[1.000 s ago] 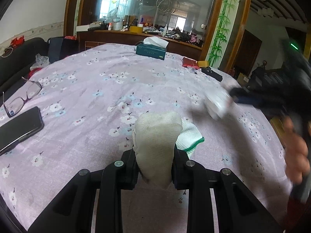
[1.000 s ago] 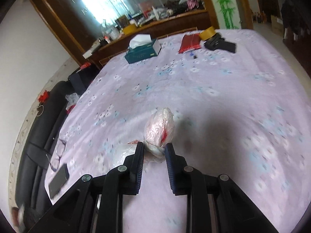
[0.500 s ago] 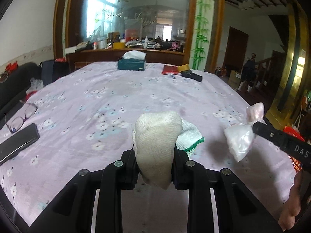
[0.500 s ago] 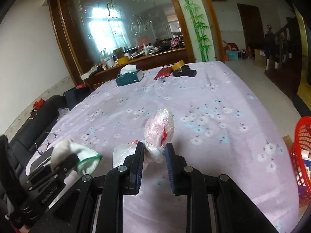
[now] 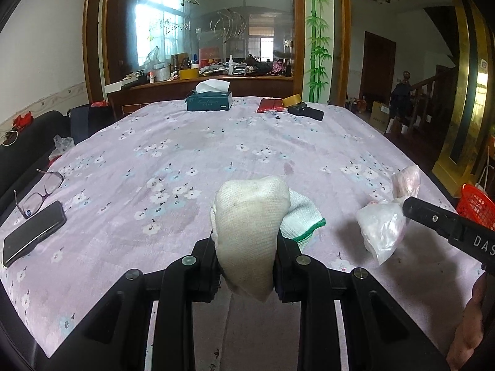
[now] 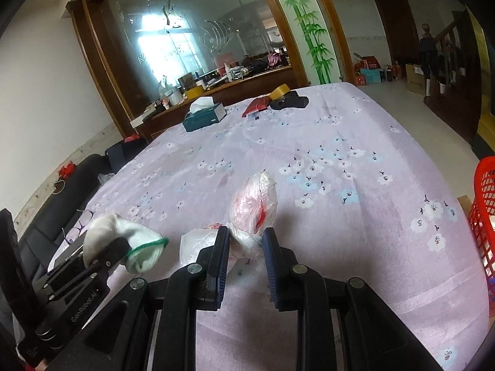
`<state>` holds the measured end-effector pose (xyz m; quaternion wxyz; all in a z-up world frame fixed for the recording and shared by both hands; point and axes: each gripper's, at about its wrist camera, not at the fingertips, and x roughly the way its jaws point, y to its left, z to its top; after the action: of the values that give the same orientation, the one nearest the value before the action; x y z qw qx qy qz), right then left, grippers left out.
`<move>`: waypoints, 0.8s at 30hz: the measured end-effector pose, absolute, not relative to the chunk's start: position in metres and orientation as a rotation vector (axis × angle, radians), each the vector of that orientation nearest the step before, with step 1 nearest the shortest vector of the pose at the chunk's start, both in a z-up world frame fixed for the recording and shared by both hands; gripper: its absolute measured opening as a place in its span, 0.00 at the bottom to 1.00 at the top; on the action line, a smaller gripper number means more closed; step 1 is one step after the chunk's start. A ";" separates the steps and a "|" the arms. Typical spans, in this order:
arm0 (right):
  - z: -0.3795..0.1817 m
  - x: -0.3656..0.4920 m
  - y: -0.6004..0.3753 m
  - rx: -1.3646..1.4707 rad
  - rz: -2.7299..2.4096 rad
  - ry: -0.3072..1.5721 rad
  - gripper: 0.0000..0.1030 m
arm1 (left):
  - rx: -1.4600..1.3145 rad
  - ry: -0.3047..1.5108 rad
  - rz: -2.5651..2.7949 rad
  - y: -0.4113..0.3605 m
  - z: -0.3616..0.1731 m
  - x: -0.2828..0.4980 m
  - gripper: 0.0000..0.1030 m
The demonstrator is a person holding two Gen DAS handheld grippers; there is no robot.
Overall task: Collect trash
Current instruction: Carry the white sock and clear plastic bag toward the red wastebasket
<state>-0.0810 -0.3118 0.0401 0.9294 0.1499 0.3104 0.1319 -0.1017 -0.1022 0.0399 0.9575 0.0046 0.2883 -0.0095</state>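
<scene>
My left gripper [image 5: 246, 244] is shut on a dirty white work glove [image 5: 250, 225] with a green cuff, held above the near part of the table. It also shows in the right wrist view [image 6: 108, 247], with the glove [image 6: 133, 241]. My right gripper [image 6: 246, 241] is shut on a crumpled clear plastic bag [image 6: 255, 204] with red inside. In the left wrist view that bag [image 5: 383, 228] hangs from the right gripper's finger [image 5: 445, 225] at the right. A red basket [image 6: 484, 213] stands off the table's right edge.
The table has a lilac flowered cloth [image 5: 216, 154]. Glasses [image 5: 40, 191] and a black phone [image 5: 34, 232] lie at the left edge. A tissue box [image 5: 208, 100], a red packet [image 5: 269, 105], tape and a black case [image 5: 306, 112] lie at the far end.
Both grippers have risen and levelled, so the room shows more. The right gripper with its bag moved from mid-table to the near right, beside the left gripper.
</scene>
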 end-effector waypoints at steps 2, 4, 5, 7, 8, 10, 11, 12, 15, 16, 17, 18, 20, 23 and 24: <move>0.039 -0.080 -0.312 0.309 0.274 0.642 0.23 | 0.015 0.580 -0.016 -0.103 0.040 -0.102 0.25; 0.038 -0.080 -0.312 0.311 0.279 0.642 0.23 | 0.020 0.577 -0.016 -0.104 0.039 -0.104 0.25; 0.038 -0.080 -0.311 0.311 0.284 0.643 0.23 | 0.022 0.577 -0.017 -0.105 0.039 -0.104 0.25; 0.038 -0.079 -0.312 0.310 0.287 0.645 0.23 | 0.025 0.576 -0.017 -0.105 0.039 -0.104 0.25; 0.038 -0.079 -0.312 0.311 0.289 0.643 0.23 | 0.026 0.577 -0.019 -0.105 0.039 -0.104 0.25; 0.038 -0.079 -0.311 0.309 0.291 0.642 0.23 | 0.027 0.578 -0.020 -0.105 0.039 -0.104 0.25; 0.038 -0.079 -0.310 0.307 0.290 0.641 0.23 | 0.027 0.577 -0.019 -0.106 0.039 -0.104 0.25; 0.037 -0.079 -0.310 0.305 0.290 0.641 0.23 | 0.029 0.576 -0.019 -0.106 0.039 -0.104 0.25; 0.037 -0.079 -0.310 0.303 0.290 0.640 0.23 | 0.030 0.575 -0.019 -0.106 0.038 -0.105 0.25; 0.037 -0.079 -0.310 0.303 0.290 0.640 0.23 | 0.029 0.576 -0.020 -0.106 0.038 -0.105 0.25; 0.037 -0.079 -0.310 0.303 0.289 0.640 0.23 | 0.029 0.576 -0.020 -0.106 0.038 -0.105 0.25; 0.037 -0.079 -0.310 0.303 0.289 0.640 0.23 | 0.029 0.576 -0.019 -0.106 0.038 -0.105 0.25; 0.037 -0.079 -0.310 0.303 0.290 0.640 0.23 | 0.030 0.577 -0.019 -0.106 0.038 -0.105 0.25; 0.037 -0.079 -0.310 0.302 0.289 0.639 0.23 | 0.030 0.578 -0.018 -0.106 0.038 -0.104 0.25; 0.037 -0.079 -0.310 0.302 0.290 0.639 0.23 | 0.031 0.578 -0.018 -0.106 0.038 -0.105 0.25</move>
<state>-0.0793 -0.3102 0.0374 0.9278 0.1474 0.3120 0.1417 -0.1045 -0.1064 0.0379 0.9584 0.0151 0.2850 -0.0089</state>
